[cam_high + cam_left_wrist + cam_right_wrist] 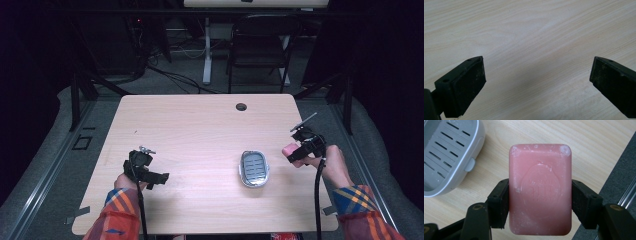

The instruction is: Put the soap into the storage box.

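A pink bar of soap [540, 188] is clamped between the jaws of my right gripper [540, 203], held above the table near its right edge. In the high view the soap [289, 150] shows as a pink block at the tip of that gripper [300, 152]. A grey soap dish [253, 168] with a slotted tray lies on the table just left of it; its corner [446, 155] appears at the upper left of the right gripper view. My left gripper [160, 178] hovers over the table's front left, jaws wide apart over bare wood [537, 75], holding nothing.
The light wooden table [200, 130] has a round cable hole [241, 106] near its far edge. A black folding chair [260, 45] and a white desk leg [206, 50] stand beyond the table. Grey floor and a rail [624, 182] lie past the right edge.
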A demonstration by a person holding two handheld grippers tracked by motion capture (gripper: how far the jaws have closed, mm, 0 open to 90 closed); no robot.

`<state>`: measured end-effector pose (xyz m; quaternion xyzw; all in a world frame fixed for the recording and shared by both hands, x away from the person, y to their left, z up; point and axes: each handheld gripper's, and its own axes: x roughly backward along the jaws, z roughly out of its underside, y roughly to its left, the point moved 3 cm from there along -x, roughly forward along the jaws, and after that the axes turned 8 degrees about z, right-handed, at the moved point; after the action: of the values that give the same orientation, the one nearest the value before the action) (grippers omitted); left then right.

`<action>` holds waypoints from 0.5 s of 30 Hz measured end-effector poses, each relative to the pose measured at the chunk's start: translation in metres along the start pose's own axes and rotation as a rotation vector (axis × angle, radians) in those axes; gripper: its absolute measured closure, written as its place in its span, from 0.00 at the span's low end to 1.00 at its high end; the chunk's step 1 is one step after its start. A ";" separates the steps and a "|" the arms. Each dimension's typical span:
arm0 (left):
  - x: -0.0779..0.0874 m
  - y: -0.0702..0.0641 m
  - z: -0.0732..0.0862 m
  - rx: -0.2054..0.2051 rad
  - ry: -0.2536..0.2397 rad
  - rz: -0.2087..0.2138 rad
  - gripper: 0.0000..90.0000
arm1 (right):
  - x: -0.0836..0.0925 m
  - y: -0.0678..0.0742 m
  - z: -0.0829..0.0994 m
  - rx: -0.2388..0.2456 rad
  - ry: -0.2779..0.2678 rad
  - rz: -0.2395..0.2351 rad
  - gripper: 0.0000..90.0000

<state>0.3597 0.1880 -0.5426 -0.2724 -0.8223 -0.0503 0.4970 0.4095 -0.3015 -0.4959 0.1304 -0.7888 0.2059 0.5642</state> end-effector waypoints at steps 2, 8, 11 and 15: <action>0.000 0.000 0.000 -0.001 -0.001 -0.001 0.00 | 0.002 0.002 -0.002 -0.017 -0.021 -0.001 0.41; 0.000 0.000 0.000 0.000 0.000 -0.001 0.00 | 0.013 0.004 -0.008 0.012 -0.016 0.001 0.41; 0.000 0.000 0.000 -0.002 -0.001 -0.002 0.00 | 0.015 0.008 -0.009 0.009 -0.028 -0.008 0.41; 0.000 0.000 0.000 -0.004 -0.001 0.000 0.00 | 0.017 0.010 -0.011 0.026 -0.017 -0.007 0.41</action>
<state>0.3594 0.1877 -0.5424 -0.2735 -0.8225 -0.0518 0.4959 0.4085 -0.2868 -0.4783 0.1424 -0.7903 0.2133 0.5565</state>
